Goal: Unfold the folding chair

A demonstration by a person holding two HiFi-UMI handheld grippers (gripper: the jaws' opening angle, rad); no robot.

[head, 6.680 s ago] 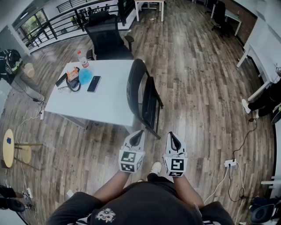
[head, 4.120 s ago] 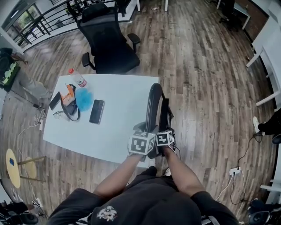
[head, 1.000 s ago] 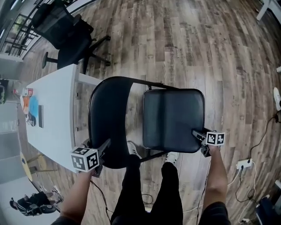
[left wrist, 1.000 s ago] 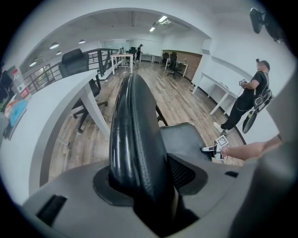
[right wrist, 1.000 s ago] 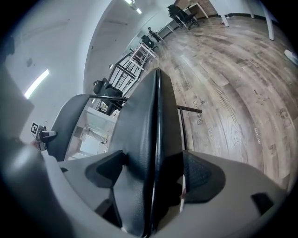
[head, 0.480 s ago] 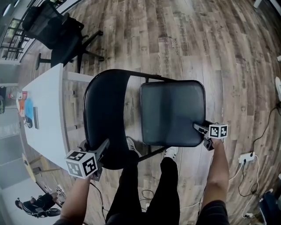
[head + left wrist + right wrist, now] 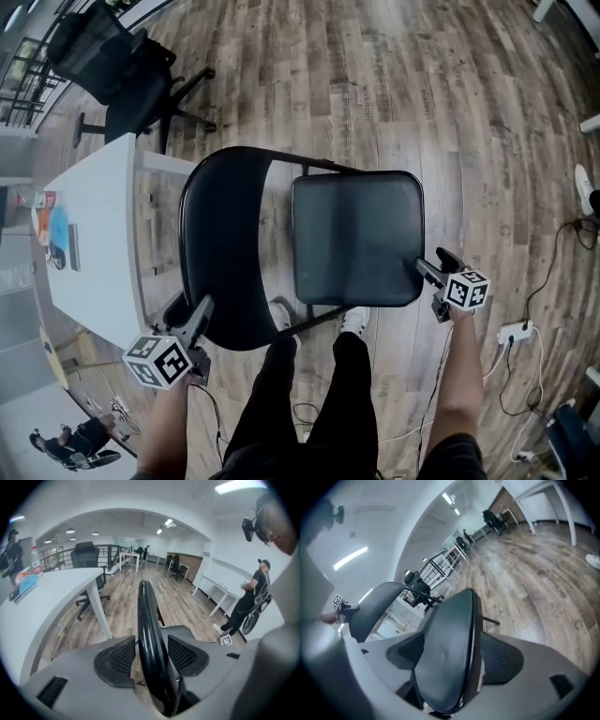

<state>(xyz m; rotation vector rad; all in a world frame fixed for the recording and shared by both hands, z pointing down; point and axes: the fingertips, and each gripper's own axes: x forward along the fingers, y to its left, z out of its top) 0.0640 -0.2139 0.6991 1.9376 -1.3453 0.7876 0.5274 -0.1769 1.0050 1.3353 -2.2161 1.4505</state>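
Note:
The black folding chair stands opened out on the wood floor, its backrest (image 7: 225,244) to the left and its padded seat (image 7: 356,239) to the right. My left gripper (image 7: 187,314) sits at the backrest's near lower edge. Its jaws are opening, and the backrest rim (image 7: 147,620) runs between the pads with a thin gap on the left. My right gripper (image 7: 434,262) is at the seat's near right corner. In the right gripper view the seat edge (image 7: 450,634) fills the jaws, with the pads against it.
A white table (image 7: 94,234) with small items stands just left of the chair, and a black office chair (image 7: 122,66) is beyond it. My legs and shoes (image 7: 352,322) are under the seat's near edge. A power strip (image 7: 516,330) with cables lies at the right.
The chair, folded against the table several seconds ago, now stands unfolded. Over the last second my left gripper slid down and left along the backrest. My right gripper stayed on the seat corner.

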